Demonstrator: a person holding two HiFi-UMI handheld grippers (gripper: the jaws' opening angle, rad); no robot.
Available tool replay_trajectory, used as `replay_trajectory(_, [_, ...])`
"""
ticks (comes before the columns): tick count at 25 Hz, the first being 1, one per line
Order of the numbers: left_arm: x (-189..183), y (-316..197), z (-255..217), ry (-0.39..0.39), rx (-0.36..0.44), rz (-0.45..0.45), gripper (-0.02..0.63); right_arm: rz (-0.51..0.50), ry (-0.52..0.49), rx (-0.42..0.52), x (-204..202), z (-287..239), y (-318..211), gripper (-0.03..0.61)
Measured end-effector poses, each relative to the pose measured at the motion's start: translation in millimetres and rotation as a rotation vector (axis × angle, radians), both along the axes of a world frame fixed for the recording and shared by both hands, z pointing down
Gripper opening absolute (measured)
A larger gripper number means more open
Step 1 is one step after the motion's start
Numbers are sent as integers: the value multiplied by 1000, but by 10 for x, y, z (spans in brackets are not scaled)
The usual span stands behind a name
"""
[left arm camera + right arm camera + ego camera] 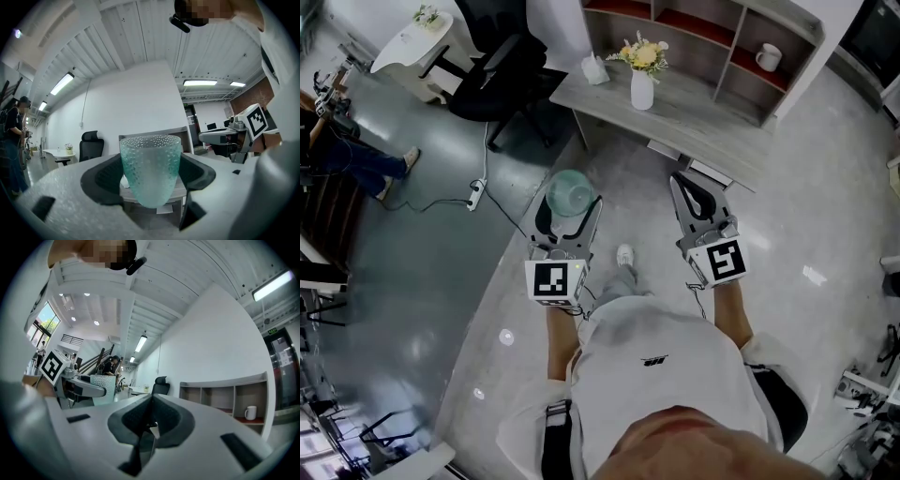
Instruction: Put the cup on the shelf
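The left gripper (569, 210) clamps the cup (569, 190) by its sides. The cup is upright, mouth up, long axis vertical, well short of the shelf (797, 75) far ahead. The right gripper (684, 187) is closed on nothing. Best carried level toward 1 free compartment, clear of the vase (643, 89).

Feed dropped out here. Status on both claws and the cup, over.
Left claw shut on green cup. Right claw shut, empty. Shelf ahead, white mug in one bay; way looks open.
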State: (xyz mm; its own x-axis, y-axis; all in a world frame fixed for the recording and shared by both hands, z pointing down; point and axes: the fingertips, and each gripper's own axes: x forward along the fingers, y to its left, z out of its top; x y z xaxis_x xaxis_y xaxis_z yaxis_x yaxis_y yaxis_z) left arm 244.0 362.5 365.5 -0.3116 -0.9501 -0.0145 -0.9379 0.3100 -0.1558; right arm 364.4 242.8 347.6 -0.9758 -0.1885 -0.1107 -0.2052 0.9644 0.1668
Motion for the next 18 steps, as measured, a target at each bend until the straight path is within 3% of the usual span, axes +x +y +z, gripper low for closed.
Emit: replay_trajectory(18, [-958,-684,73,13,-20,58,368,65,21,-13,-918,24,-645,28])
